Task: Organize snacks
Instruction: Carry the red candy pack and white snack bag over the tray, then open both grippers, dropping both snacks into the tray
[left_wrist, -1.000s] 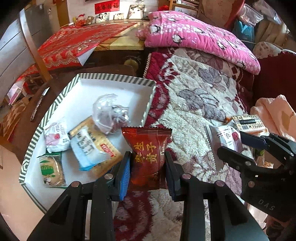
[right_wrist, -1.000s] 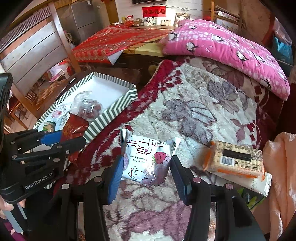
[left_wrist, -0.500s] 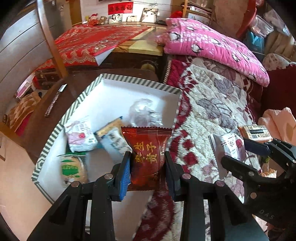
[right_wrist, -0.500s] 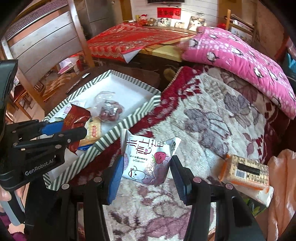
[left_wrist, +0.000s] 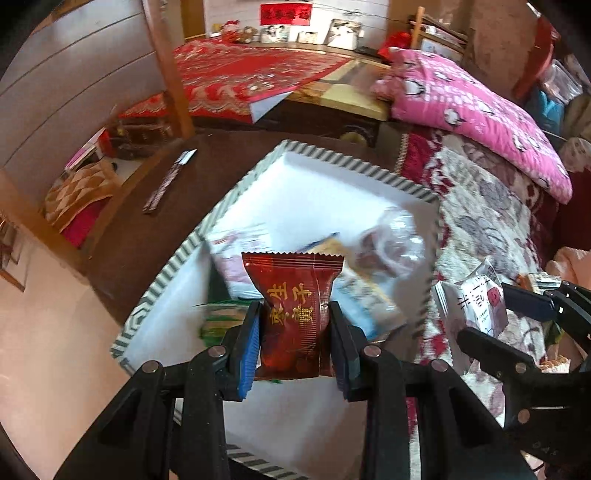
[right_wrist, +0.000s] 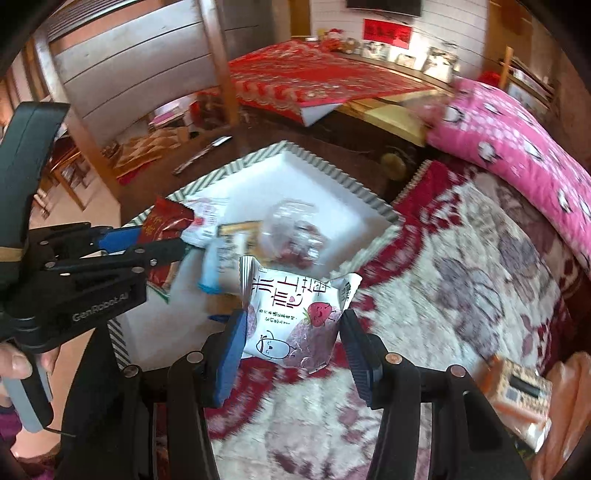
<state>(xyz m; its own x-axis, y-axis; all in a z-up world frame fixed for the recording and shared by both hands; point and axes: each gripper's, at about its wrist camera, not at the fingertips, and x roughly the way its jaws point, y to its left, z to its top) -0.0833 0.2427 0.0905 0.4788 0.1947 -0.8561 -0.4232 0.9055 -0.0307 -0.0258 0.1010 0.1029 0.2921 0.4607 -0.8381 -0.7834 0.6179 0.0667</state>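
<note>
In the tray (left_wrist: 332, 162), blurred packets (left_wrist: 369, 299), perhaps biscuits.

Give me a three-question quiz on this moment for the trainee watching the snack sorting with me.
1. True or false: the left gripper is shut on the red packet.
2. What does the right gripper hold? A) a white strawberry packet B) a clear bag C) a green packet
3. Fill in: the snacks already sorted lie in a white tray with a ______ rim.

Key
1. True; its pads press both sides of the packet, held over the tray.
2. A; the white strawberry packet sits between its pads, while the clear bag lies in the tray.
3. Striped.
</note>
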